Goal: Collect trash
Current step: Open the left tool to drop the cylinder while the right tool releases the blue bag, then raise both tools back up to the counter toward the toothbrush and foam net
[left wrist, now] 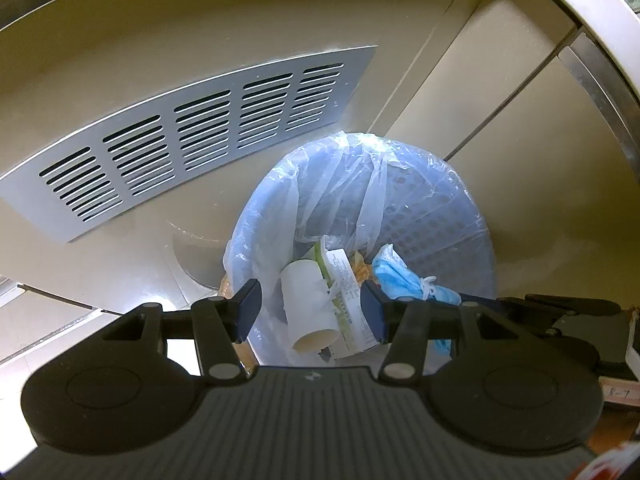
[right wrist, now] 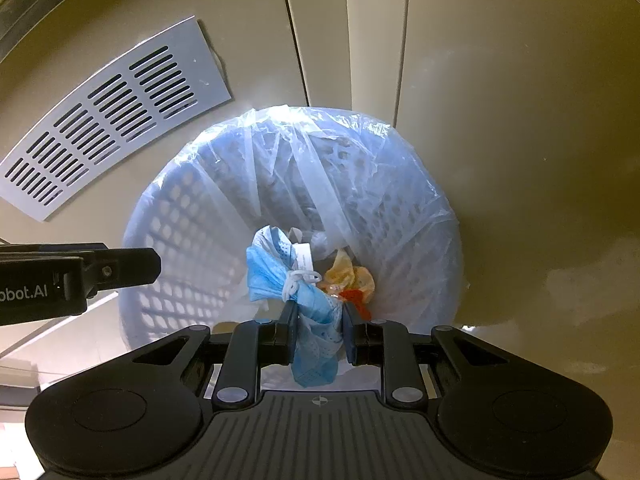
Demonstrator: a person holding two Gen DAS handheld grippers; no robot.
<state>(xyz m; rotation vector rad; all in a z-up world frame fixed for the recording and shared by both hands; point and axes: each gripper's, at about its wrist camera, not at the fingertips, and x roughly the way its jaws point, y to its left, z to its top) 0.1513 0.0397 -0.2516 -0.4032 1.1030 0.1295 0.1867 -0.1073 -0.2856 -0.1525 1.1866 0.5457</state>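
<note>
R gripper clamped on a crumpled blue face mask, held over the lined blue bin w/ orange scraps inside. L gripper jaws apart, a white paper tube & printed packet between them; can't tell if pads touch

- The left wrist camera sat just behind its own left gripper and looked steeply down, from close by, into the lined bin.
- The right wrist camera sat behind the right gripper, tilted down the same way, near above the same bin.
- Both views shared the bin, the blue mask, the slotted vent plate and the beige cabinet doors.
- Each camera caught the other gripper at its edge.
</note>
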